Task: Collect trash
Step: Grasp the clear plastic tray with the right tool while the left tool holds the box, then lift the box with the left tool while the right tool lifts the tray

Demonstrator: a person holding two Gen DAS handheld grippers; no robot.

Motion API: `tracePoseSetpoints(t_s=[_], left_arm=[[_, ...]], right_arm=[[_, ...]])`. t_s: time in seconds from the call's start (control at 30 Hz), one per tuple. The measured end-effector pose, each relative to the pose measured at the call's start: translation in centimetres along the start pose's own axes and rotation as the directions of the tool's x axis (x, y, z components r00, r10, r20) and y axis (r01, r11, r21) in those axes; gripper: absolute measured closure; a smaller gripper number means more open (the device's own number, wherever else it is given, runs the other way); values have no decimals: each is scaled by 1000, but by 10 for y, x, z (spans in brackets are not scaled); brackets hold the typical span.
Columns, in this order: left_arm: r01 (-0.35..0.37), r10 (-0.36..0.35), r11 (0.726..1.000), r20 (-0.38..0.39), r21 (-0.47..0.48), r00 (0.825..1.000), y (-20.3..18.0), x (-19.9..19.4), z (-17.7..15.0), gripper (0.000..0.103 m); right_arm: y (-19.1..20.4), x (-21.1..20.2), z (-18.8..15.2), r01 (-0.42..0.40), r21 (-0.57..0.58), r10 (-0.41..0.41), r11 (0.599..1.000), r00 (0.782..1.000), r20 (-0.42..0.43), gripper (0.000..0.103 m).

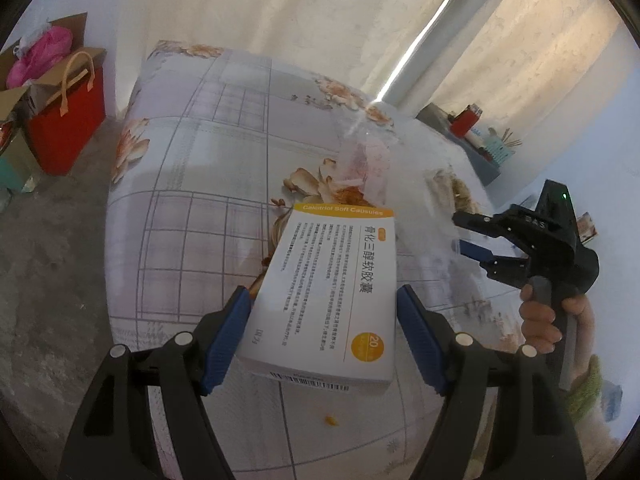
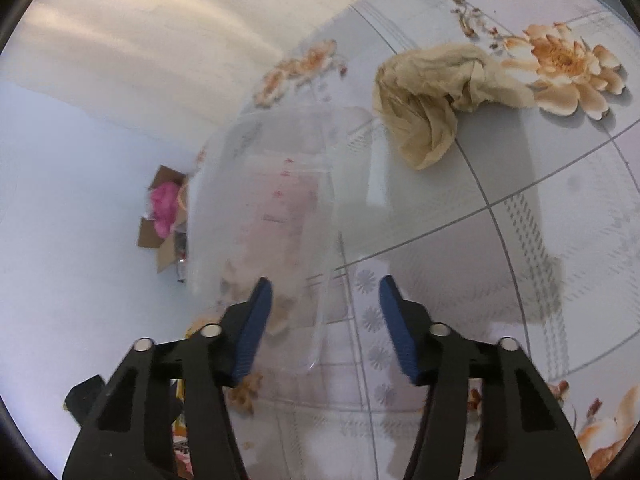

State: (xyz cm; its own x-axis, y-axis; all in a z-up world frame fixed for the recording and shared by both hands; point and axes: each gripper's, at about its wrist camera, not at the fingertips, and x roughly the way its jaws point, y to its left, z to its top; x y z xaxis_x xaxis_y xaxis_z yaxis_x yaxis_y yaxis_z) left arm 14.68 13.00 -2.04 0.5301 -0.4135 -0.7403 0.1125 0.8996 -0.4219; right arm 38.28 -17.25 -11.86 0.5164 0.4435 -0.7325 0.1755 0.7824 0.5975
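**Medicine box in one claw, clear bag before the other, above a flowered bed**

The left gripper point(image 1: 324, 320) is clamped on a white medicine box point(image 1: 332, 292) with an orange band across its top, its blue pads pressing the box's two long sides and holding it tilted above the near part of the bed point(image 1: 192, 184). The box's barcode end points back toward the camera. Below it, on the bedcover near the closest edge, lies a small orange crumb point(image 1: 331, 420).

The right gripper point(image 2: 326, 320) has its jaws apart, pressing on nothing. A clear plastic bag point(image 2: 280, 184), blurred and faintly printed in pink, hangs in front of it and reaches down between the blue pads; whether either pad touches the film cannot be told. In the left wrist view the same bag floats just beyond the box's far end, with the right gripper seen side-on at the bed's right edge, a hand point(image 1: 540, 320) wrapped round its grey handle and a green knitted cuff point(image 1: 584, 388) at the wrist.

A crumpled tan paper towel point(image 2: 436, 92) lies on the bedcover further off, beside a printed orange flower. On the floor off the bed's far left corner stand a red gift bag point(image 1: 66, 128) and an open cardboard box point(image 1: 24, 88) holding something pink. Pale curtains point(image 1: 320, 12) hang behind the bed.
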Motion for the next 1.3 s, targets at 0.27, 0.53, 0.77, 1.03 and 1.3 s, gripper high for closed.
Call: tracePoseSetpoints(t_s=[0.27, 0.53, 0.77, 1.03, 1.3], left_arm=[[-66, 66, 997, -1, 31, 998, -13, 15, -7, 30], [-63, 66, 995, -33, 73, 997, -37, 19, -20, 30], [-20, 39, 984, -103, 178, 994, -82, 31, -39, 30], [-21, 93, 939, -193, 344, 977, -130, 63, -45, 22], [-114, 217, 856, -152, 504, 964, -155, 91, -46, 21]], right_arm=[[-4, 7, -4, 28, -12, -28, 1000, 1000, -4, 97], [-8, -50, -29, 160, -130, -147, 979, 984, 105, 101], [-60, -123, -64, 331, -132, -306, 934, 935, 180, 101], [-106, -163, -95, 375, -34, -362, 926, 912, 190, 97], [-110, -164, -98, 401, -28, -387, 915, 898, 210, 72]])
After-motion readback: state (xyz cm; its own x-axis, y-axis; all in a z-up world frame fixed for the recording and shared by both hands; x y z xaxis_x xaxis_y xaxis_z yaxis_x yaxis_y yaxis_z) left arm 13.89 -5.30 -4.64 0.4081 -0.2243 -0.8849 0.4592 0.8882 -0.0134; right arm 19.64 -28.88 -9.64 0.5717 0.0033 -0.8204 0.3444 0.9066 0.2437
